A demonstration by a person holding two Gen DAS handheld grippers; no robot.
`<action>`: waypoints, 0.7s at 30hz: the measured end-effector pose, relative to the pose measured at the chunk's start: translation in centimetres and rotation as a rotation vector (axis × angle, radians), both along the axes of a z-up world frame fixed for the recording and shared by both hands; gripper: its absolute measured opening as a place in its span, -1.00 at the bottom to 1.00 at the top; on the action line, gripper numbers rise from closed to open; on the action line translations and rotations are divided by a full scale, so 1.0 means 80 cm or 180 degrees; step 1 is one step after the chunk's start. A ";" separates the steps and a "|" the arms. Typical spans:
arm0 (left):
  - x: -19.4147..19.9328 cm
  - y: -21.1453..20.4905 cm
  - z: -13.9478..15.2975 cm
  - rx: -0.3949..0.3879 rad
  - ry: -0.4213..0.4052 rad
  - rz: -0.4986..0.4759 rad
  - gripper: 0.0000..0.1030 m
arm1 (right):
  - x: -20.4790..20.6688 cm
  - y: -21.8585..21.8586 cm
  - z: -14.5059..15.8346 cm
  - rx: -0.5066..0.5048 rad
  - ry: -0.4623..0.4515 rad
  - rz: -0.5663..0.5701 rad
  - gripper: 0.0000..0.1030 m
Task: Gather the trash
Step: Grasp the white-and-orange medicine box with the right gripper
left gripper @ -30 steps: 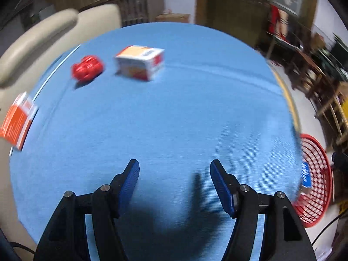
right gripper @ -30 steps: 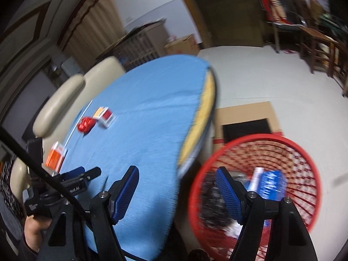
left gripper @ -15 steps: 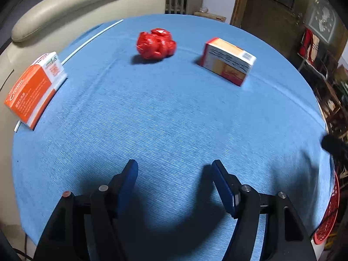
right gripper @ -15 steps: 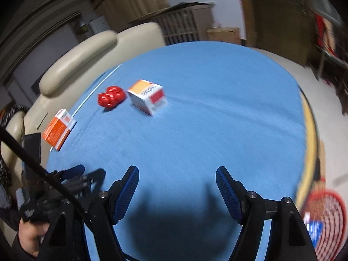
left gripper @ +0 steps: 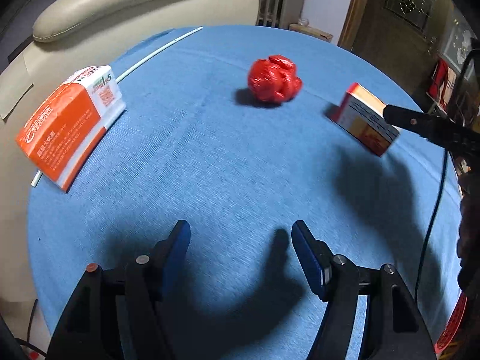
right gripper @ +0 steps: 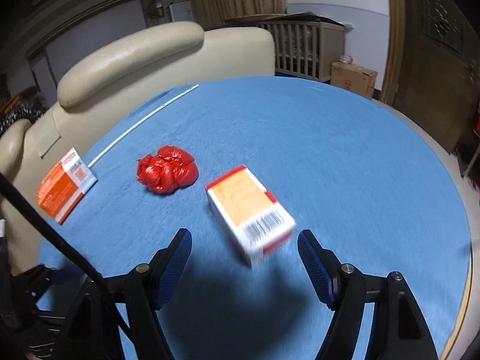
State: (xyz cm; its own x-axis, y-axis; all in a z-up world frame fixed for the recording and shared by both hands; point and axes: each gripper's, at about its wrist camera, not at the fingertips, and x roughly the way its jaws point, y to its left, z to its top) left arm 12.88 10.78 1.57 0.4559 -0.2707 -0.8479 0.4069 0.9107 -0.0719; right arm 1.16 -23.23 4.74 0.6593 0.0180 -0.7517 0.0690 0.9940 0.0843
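Right gripper [right gripper: 244, 258] jaws apart, empty, just short of white-and-yellow cardboard box [right gripper: 250, 214], left gripper [left gripper: 240, 253] jaws apart over bare blue round tablecloth [left gripper: 210, 165], crumpled red plastic wad [left gripper: 274, 78] farther off, orange-and-white carton [left gripper: 70, 123] at cloth's left edge.
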 end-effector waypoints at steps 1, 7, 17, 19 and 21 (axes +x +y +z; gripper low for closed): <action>-0.003 0.001 0.004 -0.0007 -0.0005 0.0000 0.37 | 0.007 -0.001 -0.003 -0.0009 0.0013 0.0004 0.48; 0.025 -0.013 0.012 -0.0061 -0.0044 -0.0053 0.38 | 0.038 -0.008 -0.017 -0.0051 0.0098 0.0050 0.49; 0.061 -0.045 0.016 -0.0056 -0.0082 -0.0134 0.39 | 0.054 -0.025 -0.038 0.0189 0.0137 0.0068 0.16; 0.067 -0.053 0.022 -0.0042 -0.0114 -0.0158 0.39 | 0.053 -0.027 -0.038 0.0231 0.0143 0.0051 0.16; 0.079 -0.064 0.026 -0.0066 -0.0142 -0.0185 0.39 | 0.044 -0.031 -0.036 0.0295 0.0145 0.0036 0.16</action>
State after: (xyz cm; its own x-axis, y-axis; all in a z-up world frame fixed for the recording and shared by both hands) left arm 19.19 5.65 3.68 0.4762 -0.3149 -0.8210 0.4621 0.8840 -0.0710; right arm 4.67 -25.70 1.86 0.6239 0.0960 -0.7756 0.0637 0.9829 0.1729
